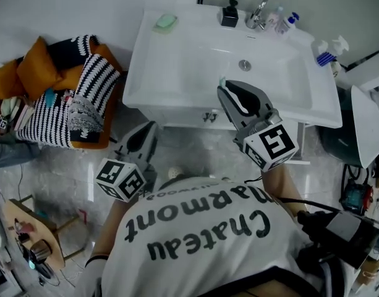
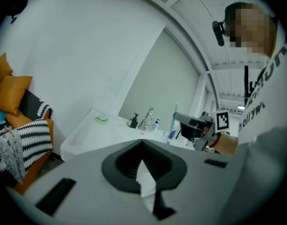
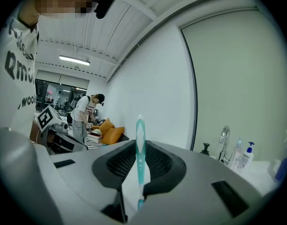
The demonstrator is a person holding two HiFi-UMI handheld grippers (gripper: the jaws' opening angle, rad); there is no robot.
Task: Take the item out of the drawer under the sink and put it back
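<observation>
My right gripper (image 1: pixel 225 91) is raised over the front rim of the white sink (image 1: pixel 177 73) and is shut on a teal toothbrush (image 1: pixel 222 81). In the right gripper view the toothbrush (image 3: pixel 140 163) stands upright, pinched between the jaws of the right gripper (image 3: pixel 139 149). The left gripper view shows that same toothbrush (image 2: pixel 174 121) from the side. My left gripper (image 1: pixel 149 129) hangs lower, left of the cabinet and above the floor, its jaws together on nothing; in its own view the left gripper (image 2: pixel 142 146) points at the sink. The drawer front (image 1: pixel 201 117) under the sink looks closed.
On the sink's back edge are a green soap (image 1: pixel 166 21), a black dispenser (image 1: pixel 229 14), the faucet (image 1: pixel 258 11) and small bottles (image 1: pixel 291 22). A spray bottle (image 1: pixel 330 49) stands at the right corner. A seat with striped cushions (image 1: pixel 84 101) is at the left. A person (image 3: pixel 84 114) stands far behind.
</observation>
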